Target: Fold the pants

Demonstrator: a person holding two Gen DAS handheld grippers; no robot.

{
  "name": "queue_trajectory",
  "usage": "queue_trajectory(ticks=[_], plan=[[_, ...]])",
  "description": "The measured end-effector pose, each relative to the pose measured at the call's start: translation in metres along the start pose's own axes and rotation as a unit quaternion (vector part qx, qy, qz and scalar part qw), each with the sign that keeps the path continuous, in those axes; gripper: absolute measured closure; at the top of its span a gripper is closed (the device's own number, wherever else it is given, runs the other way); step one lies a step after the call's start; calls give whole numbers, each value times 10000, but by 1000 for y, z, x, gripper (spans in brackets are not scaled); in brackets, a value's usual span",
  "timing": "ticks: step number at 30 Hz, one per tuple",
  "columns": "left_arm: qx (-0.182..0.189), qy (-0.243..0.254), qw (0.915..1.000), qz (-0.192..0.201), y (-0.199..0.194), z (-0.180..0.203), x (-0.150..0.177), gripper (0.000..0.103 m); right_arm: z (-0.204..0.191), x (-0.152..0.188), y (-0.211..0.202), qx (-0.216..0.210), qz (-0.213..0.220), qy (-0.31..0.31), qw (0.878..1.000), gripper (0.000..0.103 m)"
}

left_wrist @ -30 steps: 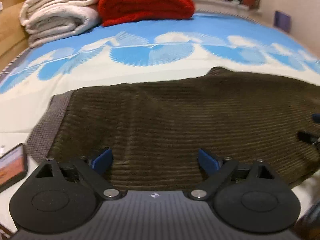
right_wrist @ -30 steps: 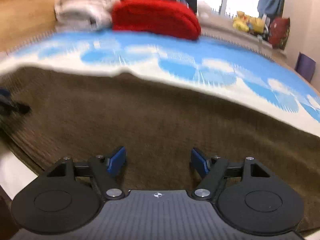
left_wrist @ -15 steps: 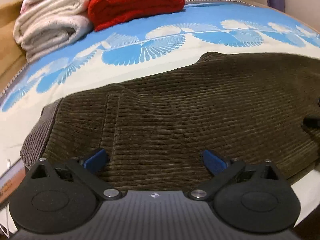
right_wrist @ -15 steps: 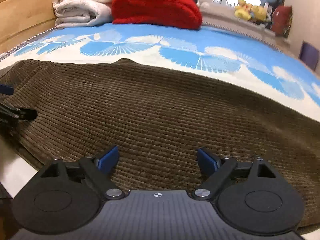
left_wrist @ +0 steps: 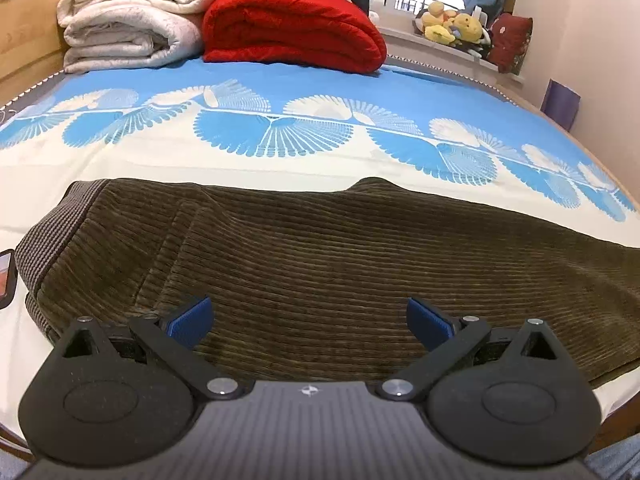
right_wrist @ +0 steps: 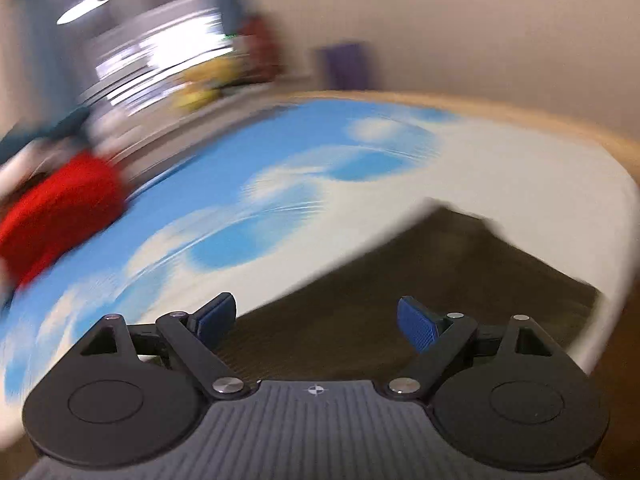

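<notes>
Pants (left_wrist: pixel 320 264), brown corduroy, lie flat across the near part of the bed (left_wrist: pixel 280 160), waistband (left_wrist: pixel 48 232) at the left end, legs running off to the right; the long axis lies side to side, a layout that probably lets each hand take one end for a lengthwise fold. Left gripper (left_wrist: pixel 308 320) hovers over the near edge close to the waistband, jaws spread wide, nothing between the blue pads (left_wrist: pixel 190 316); whether the pads touch the cloth cannot be told. Right gripper (right_wrist: pixel 316 322) likewise gapes wide and empty, above the pants (right_wrist: pixel 460 280) towards what appears to be the cuff end; this placement suggests a reach for the far end, though that is a judgement only. The right view is heavily blurred; cloth edges, cuffs and print are smeared, and the corner of the leg at the right is uncertain. A red blanket (left_wrist: pixel 292 28) and white blankets (left_wrist: pixel 128 20) are stacked at the head of the bed, well apart from the pants; plush toys (left_wrist: pixel 452 24) sit on the sill; a dark item (left_wrist: pixel 6 280) at the left edge is cut off and cannot be identified. Neither gripper shows in the other's view.
</notes>
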State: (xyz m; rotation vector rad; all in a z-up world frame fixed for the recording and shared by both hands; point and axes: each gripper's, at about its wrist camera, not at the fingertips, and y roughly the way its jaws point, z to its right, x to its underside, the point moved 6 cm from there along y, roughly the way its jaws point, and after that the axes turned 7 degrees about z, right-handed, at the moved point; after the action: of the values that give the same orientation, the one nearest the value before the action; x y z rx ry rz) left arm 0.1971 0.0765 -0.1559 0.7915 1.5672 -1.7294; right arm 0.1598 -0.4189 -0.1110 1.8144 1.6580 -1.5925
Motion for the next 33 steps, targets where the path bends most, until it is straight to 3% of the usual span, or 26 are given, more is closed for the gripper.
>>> queue_trajectory(ticks=[2,5,13,21,27,30,33], plan=[[-34,-1,10000,-25,1,4,0,0,54,-15,5,284,-105,877,9957,14],[-84,-91,9999,-116,4,10,3,0,121,-28,3,535,-49,1555,9864,15],[-19,-182,9990,-418,10,38,13,0,204,7,-29,-79,55,2226,9749,15],[-84,-25,9993,-363,1,53,12,0,216,27,6,-62,-83,2160,9763,16],[-201,-149,9985,-491,1,48,16,0,207,29,13,-95,165,1817,9832,10],[-187,-180,9983,-518,0,48,17,0,210,27,10,-76,235,1920,9811,21],[-196,-163,9983,-519,0,49,17,0,211,26,11,-194,214,1997,9794,22]])
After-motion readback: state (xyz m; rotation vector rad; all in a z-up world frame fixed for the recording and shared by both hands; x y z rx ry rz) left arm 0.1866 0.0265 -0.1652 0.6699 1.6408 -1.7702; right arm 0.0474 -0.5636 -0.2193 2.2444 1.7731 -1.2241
